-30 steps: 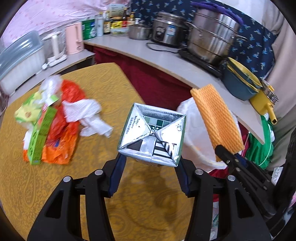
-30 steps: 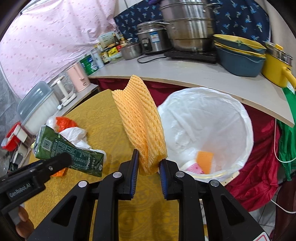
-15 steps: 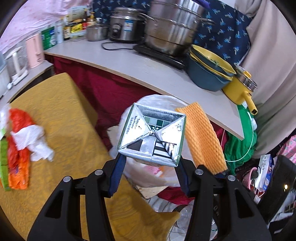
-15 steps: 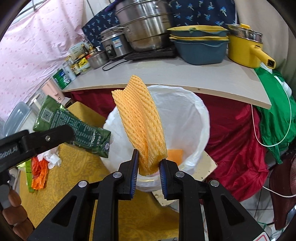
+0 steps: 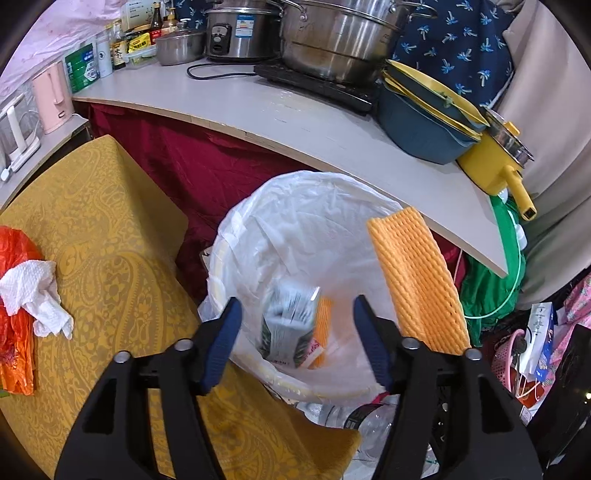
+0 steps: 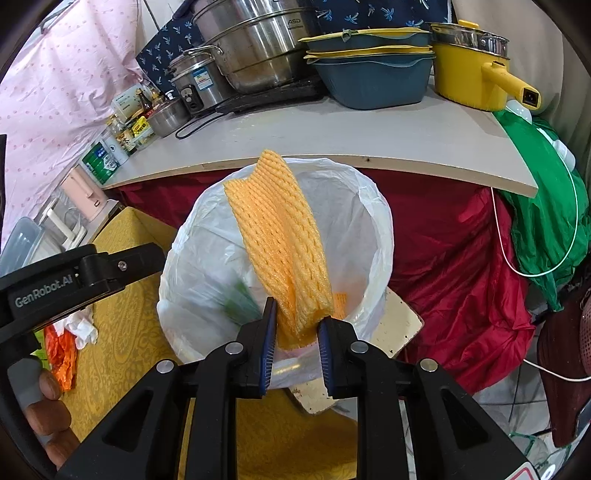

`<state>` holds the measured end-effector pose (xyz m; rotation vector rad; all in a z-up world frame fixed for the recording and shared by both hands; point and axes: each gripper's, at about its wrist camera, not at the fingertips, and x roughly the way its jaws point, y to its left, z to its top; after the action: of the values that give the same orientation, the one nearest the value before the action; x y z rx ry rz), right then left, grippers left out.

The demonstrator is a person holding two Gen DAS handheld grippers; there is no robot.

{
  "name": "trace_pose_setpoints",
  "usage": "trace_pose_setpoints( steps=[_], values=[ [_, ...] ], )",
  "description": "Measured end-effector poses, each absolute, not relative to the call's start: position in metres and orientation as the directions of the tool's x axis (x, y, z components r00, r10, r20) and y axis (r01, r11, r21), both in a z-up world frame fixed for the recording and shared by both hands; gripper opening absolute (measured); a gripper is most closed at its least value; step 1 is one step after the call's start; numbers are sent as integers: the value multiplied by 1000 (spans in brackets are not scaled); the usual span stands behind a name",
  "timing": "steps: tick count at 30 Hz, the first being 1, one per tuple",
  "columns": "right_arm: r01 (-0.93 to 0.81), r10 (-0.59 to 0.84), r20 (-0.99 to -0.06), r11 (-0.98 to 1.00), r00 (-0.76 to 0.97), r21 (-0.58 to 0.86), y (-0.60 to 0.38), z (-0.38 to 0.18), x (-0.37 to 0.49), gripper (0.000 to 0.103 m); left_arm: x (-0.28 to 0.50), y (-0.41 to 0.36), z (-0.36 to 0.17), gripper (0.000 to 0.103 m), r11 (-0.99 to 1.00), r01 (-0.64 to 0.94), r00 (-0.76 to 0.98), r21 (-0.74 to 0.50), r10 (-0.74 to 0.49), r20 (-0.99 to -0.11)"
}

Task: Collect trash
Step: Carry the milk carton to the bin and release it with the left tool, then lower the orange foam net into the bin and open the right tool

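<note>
— Though poised right above the white-lined trash bin [image 5: 295, 221], pinching nothing: left gripper [image 5: 297, 301], blue pads spread wide.

— And the right gripper [image 6: 297, 314]?

— Pressed onto the lower end of an orange foam fruit net [image 6: 280, 236], just over the bin's near rim. Net standing up, leaning away across the bin's mouth.

— Visible from the left wrist as well?

— Yes, above the bin's right side.

— Inside the bin?

— A green-and-white drink carton [image 5: 288, 328], motion-blurred, low against the liner, free of both grippers. Close beside it, a smaller orange foam piece [image 5: 323, 332]; touching or not, cannot tell.

— Left of the bin?

— A table [image 5: 110, 258] under a mustard paisley cloth, its edge just beside the bin. Further left on it, a crumpled white paper towel [image 5: 33, 291] lying against an orange plastic bag [image 5: 18, 243].

— Behind the bin?

— Dark red cloth [image 5: 192, 166] hanging beneath a pale countertop [image 5: 295, 122]. On top, beyond the bin: stacked blue-and-yellow basins [image 5: 417, 125], a yellow pot [image 5: 491, 170] to their right, a large steel steamer [image 5: 332, 37] on a black hob, a rice cooker [image 5: 240, 33] further left, a pink kettle [image 5: 53, 96] at the far left end.

— Right of the bin?

— Green cloth [image 6: 546, 221] draped off the countertop's end.
</note>
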<state>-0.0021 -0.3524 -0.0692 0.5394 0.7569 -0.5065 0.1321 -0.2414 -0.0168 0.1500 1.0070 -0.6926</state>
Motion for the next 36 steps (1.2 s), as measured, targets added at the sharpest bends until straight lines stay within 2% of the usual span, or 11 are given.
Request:
trace_pose_setpoints(
  steps=[3,8,13,28,36],
  values=[
    [604,-228,-748,748,623,274,-353,-70,6,21,137,-239,-14,67,787,587,356,-189,-461,-813],
    [597,-218,-744,749,632,287,-352,-69,17,28,141,-228,-12,73,804,565,378,-185,-451,-808],
    [583,-227,-722,760,653,288,-344,-62,24,52,148,-211,-14,76,825,531,385,-192,-437,-813],
    [560,-222,-707,777,671,288,-319,-47,26,57,154,-151,-9,77,873,445,432,-199,-404,-806],
    [491,-173,-700,824,693,283,-282,-37,39,57,154,-102,-3,84,906,371,472,-204,-373,-799]
  ],
)
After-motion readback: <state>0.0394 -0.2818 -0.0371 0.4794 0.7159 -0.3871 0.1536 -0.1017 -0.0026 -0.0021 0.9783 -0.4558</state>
